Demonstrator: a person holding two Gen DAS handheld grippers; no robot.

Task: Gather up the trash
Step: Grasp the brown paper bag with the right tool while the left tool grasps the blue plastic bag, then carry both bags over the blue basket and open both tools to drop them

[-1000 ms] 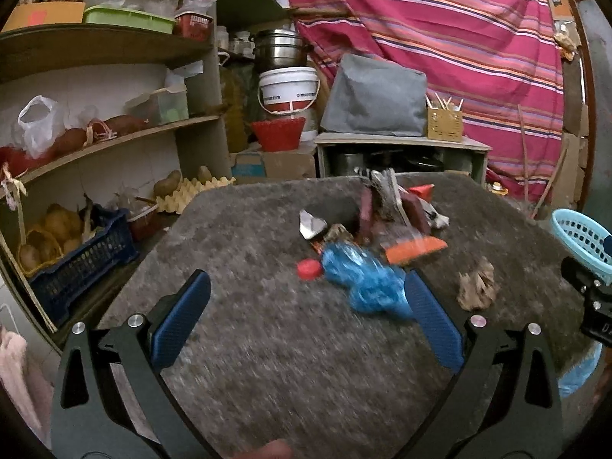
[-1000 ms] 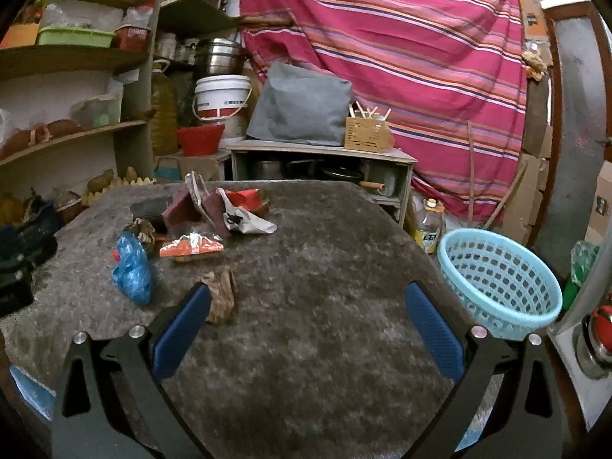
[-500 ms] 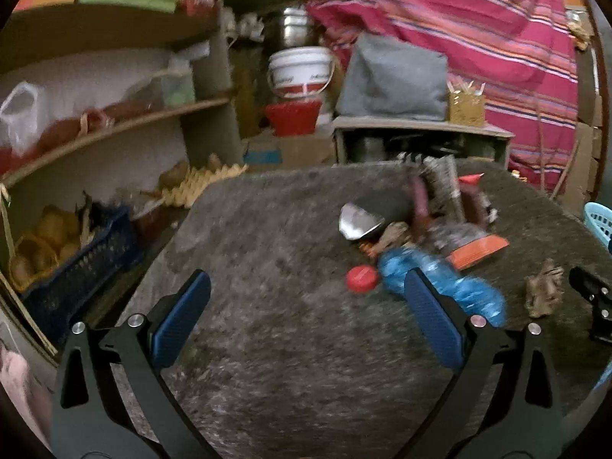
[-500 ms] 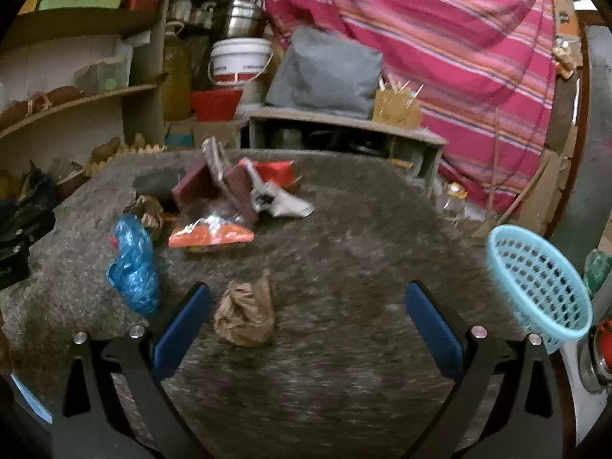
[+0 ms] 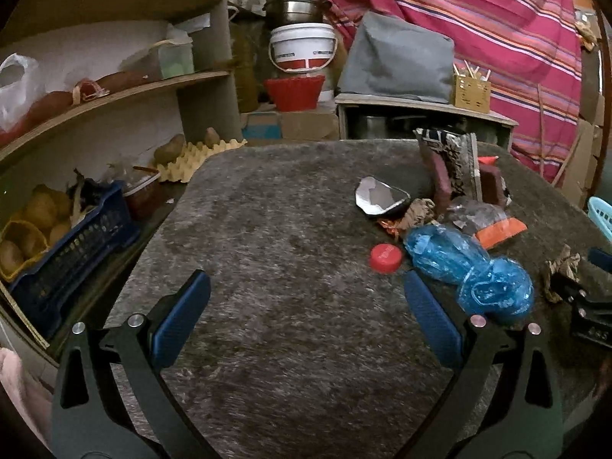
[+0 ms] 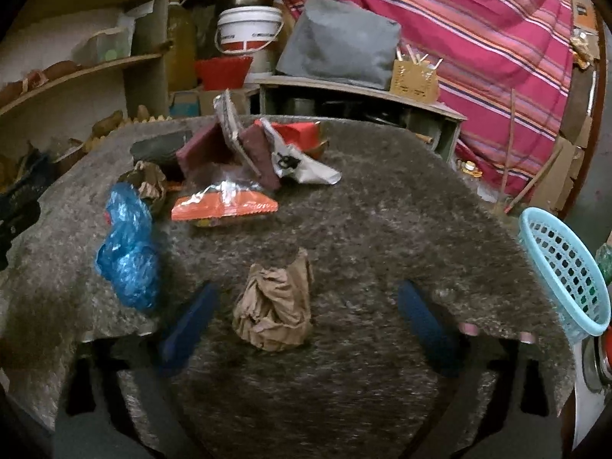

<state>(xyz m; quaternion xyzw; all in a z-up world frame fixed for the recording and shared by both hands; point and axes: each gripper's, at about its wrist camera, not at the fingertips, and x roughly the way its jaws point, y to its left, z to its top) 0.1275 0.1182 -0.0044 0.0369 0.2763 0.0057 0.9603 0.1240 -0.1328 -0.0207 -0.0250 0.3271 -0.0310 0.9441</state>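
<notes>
A crumpled brown paper ball point(image 6: 273, 308) lies on the grey carpeted table point(image 6: 382, 237), between the blurred blue fingers of my right gripper point(image 6: 306, 298). Its jaws are closing and the pads stand clear of the paper. A crushed blue plastic bottle point(image 5: 470, 271) with a red cap point(image 5: 385, 258) lies just beyond the right finger of my left gripper point(image 5: 306, 287), which is open over bare carpet. Wrappers, an orange packet point(image 6: 223, 206) and foil point(image 5: 376, 201) are piled further back. The same paper ball point(image 5: 560, 271) shows at the right of the left wrist view.
A light blue plastic basket point(image 6: 566, 275) hangs off the table's right edge. Shelves with a dark blue crate point(image 5: 72, 248) and an egg tray point(image 5: 199, 157) stand to the left. A white bucket point(image 5: 302, 48), a grey cushion and a striped cloth fill the back.
Both grippers moved forward and lower toward the trash. The paper ball shifted from the right gripper's left finger to between its fingers, which have narrowed. The blue bottle slid right in the left view.
</notes>
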